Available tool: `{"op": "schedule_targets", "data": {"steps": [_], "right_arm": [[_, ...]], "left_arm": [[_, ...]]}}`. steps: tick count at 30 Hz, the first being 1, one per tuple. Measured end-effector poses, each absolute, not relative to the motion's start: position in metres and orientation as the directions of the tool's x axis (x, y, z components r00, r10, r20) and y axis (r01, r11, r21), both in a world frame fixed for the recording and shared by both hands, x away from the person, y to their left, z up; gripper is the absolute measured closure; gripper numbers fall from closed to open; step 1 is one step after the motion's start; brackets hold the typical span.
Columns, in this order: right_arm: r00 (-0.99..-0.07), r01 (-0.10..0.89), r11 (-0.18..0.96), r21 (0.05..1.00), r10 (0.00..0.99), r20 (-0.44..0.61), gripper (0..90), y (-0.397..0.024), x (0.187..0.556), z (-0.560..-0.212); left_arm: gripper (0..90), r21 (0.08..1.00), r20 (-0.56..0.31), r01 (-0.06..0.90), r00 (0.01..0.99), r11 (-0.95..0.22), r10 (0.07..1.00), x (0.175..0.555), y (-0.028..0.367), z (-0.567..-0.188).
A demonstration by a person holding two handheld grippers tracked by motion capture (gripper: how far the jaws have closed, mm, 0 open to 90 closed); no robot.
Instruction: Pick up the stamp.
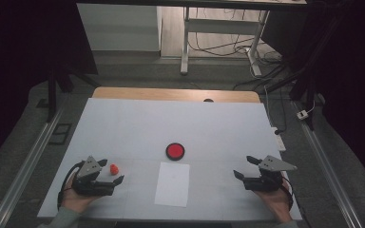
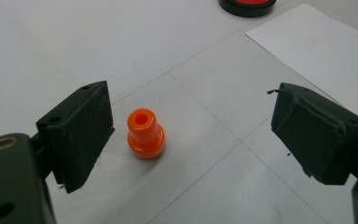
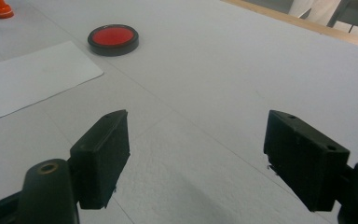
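left gripper point(image 1: 112, 171) by orange piece point(image 1: 114, 168), red disc point(image 1: 175, 151), paper point(image 1: 172, 184)

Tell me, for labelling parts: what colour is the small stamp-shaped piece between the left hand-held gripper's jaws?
Bright orange, clearest in the left gripper view.

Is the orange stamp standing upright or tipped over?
Upright. The orange stamp stands on its wide base on the table, hollow top facing up, between the open left claw jaws, untouched.

Black left gripper point(image 1: 113, 171), black right gripper point(image 1: 245, 167) (grey three-cornered top plates), brass-ringed screw holes, trailing black cables.
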State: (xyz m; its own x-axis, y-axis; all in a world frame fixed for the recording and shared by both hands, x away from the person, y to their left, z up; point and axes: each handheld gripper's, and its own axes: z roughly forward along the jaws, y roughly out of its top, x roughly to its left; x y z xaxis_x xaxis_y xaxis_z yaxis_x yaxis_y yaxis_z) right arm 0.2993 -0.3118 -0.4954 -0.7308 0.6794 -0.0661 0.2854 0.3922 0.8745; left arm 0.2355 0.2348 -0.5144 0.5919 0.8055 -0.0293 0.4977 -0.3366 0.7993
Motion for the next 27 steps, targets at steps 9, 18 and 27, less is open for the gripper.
{"op": "schedule_targets", "data": {"steps": [9,18,27], "right_arm": [[-0.730,0.293,0.401,0.868,0.680,-0.067,23.3,-0.312,0.300,-0.498],[-0.732,0.287,0.394,0.873,0.678,-0.066,24.5,-0.301,0.301,-0.495],[-0.744,0.291,0.412,0.864,0.665,-0.067,24.8,-0.297,0.301,-0.499]], "left_arm": [[13.2,0.803,-0.015,0.491,0.582,-0.337,0.813,0.234,0.235,-0.513],[13.2,0.811,-0.020,0.489,0.569,-0.319,0.822,0.231,0.239,-0.511],[13.2,0.816,-0.009,0.485,0.556,-0.316,0.831,0.232,0.239,-0.507]]}}
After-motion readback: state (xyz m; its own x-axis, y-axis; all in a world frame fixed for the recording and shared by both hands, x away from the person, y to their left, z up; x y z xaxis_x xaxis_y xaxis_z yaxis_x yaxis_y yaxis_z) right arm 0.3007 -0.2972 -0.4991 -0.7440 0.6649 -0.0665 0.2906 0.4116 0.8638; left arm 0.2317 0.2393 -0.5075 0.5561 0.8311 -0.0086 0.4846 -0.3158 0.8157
